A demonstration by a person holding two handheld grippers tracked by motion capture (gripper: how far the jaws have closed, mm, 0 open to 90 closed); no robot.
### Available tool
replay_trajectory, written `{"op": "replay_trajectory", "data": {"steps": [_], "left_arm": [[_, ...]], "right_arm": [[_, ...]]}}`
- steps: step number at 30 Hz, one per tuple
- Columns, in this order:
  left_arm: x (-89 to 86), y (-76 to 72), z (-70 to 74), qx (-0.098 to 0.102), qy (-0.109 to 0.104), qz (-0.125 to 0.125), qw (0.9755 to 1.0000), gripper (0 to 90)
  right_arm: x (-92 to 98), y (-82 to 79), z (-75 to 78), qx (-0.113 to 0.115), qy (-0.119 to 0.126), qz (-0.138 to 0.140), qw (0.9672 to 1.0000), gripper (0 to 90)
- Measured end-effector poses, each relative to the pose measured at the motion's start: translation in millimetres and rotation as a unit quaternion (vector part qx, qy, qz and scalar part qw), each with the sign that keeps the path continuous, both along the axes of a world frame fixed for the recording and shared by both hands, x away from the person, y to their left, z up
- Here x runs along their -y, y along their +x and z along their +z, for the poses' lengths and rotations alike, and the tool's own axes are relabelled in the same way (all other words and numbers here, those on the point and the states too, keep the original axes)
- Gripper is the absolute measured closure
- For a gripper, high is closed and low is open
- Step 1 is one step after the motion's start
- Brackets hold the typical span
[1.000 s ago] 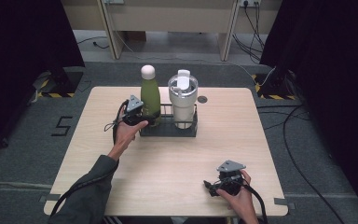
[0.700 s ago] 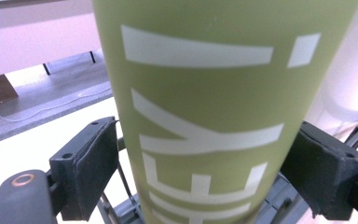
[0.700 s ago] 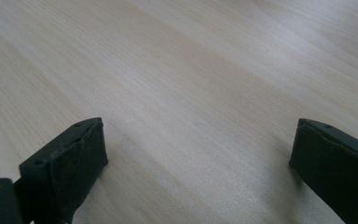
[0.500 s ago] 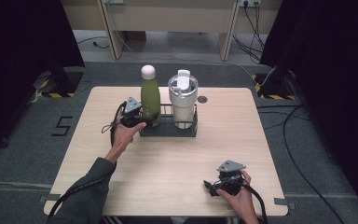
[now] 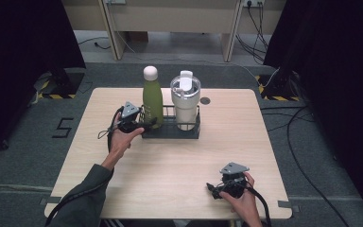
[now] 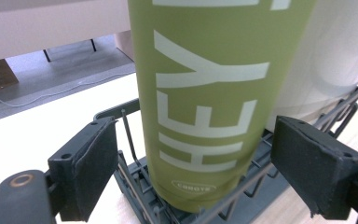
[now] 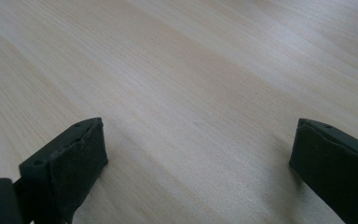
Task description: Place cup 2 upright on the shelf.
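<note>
A green bottle (image 5: 152, 97) with a pale cap stands upright in the left slot of a black wire rack (image 5: 170, 132) at the back of the wooden table (image 5: 170, 165). A white lidded tumbler (image 5: 185, 101) fills the slot beside it. My left gripper (image 5: 144, 124) reaches the rack from the left, low on the bottle. In the left gripper view the bottle (image 6: 205, 93) stands between the spread jaws of the left gripper (image 6: 193, 144), and small gaps show beside the pads. My right gripper (image 5: 213, 188) rests near the front right edge, open over bare wood (image 7: 191, 70).
A small dark round grommet (image 5: 205, 100) sits in the tabletop right of the tumbler. Black curtains stand on both sides of the table. Cables (image 5: 307, 142) run over the grey floor at the right. Desk legs stand behind the table's far edge.
</note>
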State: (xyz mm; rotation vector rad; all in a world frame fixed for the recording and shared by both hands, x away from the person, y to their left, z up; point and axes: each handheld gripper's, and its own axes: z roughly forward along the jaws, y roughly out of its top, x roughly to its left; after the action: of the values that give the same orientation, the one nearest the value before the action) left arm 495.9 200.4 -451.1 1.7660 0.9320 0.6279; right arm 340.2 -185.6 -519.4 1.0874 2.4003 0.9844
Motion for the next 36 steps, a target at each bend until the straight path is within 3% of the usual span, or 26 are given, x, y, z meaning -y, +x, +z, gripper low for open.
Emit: {"op": "replay_trajectory", "data": {"steps": [23,36], "left_arm": [[-6.1,-39.8,8.0,0.007,-0.016,-0.032,0.9993,14.7],[-15.2,-66.5,5.2,0.000,-0.026,-0.050,0.9984,14.7]], "right_arm": [[-0.2,-0.4,0.0,-0.002,0.001,-0.001,1.0000,4.0],[-0.2,-0.4,0.1,-0.002,0.001,-0.002,1.0000,4.0]]}}
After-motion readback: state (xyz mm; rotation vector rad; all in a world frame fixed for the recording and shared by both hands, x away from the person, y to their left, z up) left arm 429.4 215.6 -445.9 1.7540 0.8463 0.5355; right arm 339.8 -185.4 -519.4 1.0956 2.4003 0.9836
